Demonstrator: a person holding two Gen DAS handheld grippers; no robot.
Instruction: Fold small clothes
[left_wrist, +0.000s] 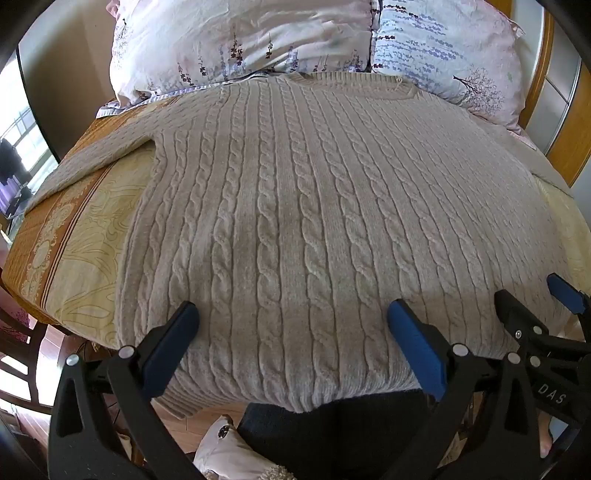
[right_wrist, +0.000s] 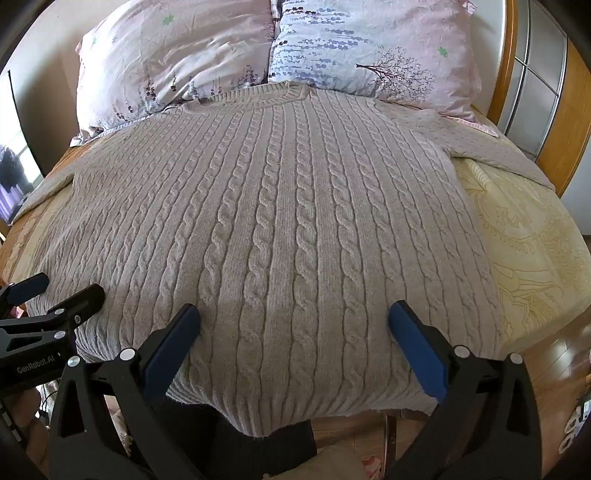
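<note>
Across mid-frame the cable-knit sweater (left_wrist: 295, 206) lies flat on the bedspread (left_wrist: 81, 236); left gripper (left_wrist: 291, 332) and right gripper (right_wrist: 295, 332) gape wide, holding nothing.

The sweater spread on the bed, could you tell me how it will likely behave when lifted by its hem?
The sweater looks thick and cable-knit, so probably floppy and sagging. Its fuzzy surface should grip rather than slip.

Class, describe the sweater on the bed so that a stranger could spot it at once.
Start at the bed with its yellow patterned cover. Below the two flowery pillows lies the sweater, spread flat, neckline towards them. It alone is beige cable knit.
</note>
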